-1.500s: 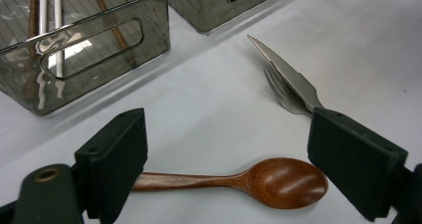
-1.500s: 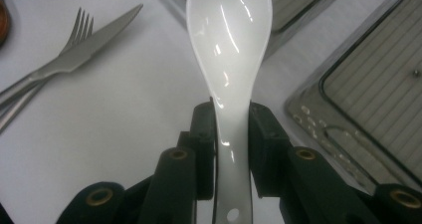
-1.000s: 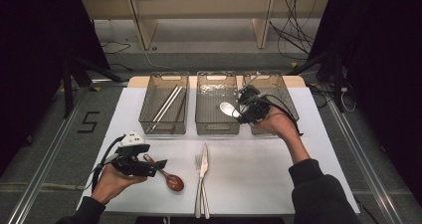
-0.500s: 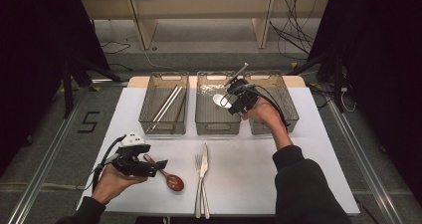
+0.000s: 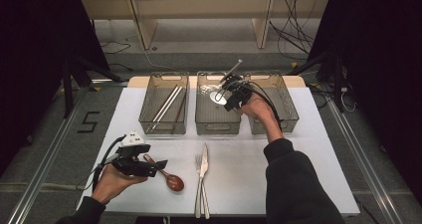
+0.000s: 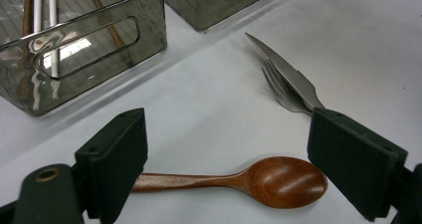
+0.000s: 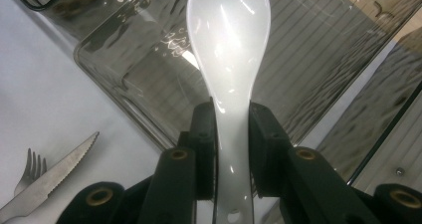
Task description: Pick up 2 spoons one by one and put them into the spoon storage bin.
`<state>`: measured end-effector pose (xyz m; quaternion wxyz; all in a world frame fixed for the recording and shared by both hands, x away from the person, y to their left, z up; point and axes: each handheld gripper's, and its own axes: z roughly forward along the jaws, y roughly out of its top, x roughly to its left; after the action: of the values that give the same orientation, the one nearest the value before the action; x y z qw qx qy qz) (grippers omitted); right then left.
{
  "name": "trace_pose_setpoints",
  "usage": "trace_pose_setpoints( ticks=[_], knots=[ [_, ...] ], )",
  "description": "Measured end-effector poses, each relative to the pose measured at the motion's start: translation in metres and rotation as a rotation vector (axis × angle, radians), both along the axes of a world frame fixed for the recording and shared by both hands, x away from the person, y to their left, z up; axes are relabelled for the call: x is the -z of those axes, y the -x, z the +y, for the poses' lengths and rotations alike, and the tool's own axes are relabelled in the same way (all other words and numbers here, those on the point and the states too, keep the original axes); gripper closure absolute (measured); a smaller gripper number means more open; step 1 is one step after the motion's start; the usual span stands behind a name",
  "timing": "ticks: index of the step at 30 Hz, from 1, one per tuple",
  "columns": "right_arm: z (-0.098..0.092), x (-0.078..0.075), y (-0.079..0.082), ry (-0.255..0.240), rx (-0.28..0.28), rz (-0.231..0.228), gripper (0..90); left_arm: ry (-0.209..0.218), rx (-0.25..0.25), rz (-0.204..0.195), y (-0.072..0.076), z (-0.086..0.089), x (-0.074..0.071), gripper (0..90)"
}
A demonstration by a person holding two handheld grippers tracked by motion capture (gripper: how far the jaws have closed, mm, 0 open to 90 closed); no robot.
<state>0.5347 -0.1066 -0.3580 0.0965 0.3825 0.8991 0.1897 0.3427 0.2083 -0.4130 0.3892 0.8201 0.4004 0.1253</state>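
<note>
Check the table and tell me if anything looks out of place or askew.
Nothing stands out. The knife and fork lie neatly side by side, the wooden spoon rests flat, and the right gripper holds a white spoon over the middle bin.

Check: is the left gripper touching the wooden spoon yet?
Apart. In the left gripper view the left gripper is open, with bare table between each jaw and the wooden spoon, which lies flat on the white table.

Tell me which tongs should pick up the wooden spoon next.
Left. The left tongs stand open astride the wooden spoon, while the right tongs are shut on a white spoon over the middle bin.
</note>
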Motion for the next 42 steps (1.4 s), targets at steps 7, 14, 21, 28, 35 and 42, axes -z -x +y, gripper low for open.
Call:
trace_pose_setpoints(
  ticks=[7, 14, 21, 28, 35, 42],
  knots=[
    [0.005, 0.002, -0.004, 0.001, 0.007, 0.004, 75.3, 0.002, -0.002, 0.0, 0.0, 0.0, 0.0, 15.4],
    [0.013, 0.009, -0.009, 0.005, 0.006, 0.021, 75.2, -0.002, 0.0, -0.001, 0.0, 0.0, 0.0, 15.4],
    [0.018, 0.012, -0.013, 0.006, 0.013, 0.022, 75.0, 0.001, 0.009, 0.004, 0.0, -0.001, 0.001, 15.5],
    [0.02, 0.017, -0.02, 0.004, 0.03, 0.033, 60.5, 0.004, 0.01, 0.007, 0.0, -0.002, 0.001, 15.5],
    [0.012, 0.008, -0.017, -0.018, 0.051, 0.014, 47.4, 0.005, 0.008, 0.013, -0.001, 0.0, 0.002, 15.5],
    [-0.001, 0.001, -0.002, -0.061, 0.034, -0.007, 38.6, 0.001, -0.003, 0.013, -0.002, 0.002, 0.002, 15.5]
  ],
)
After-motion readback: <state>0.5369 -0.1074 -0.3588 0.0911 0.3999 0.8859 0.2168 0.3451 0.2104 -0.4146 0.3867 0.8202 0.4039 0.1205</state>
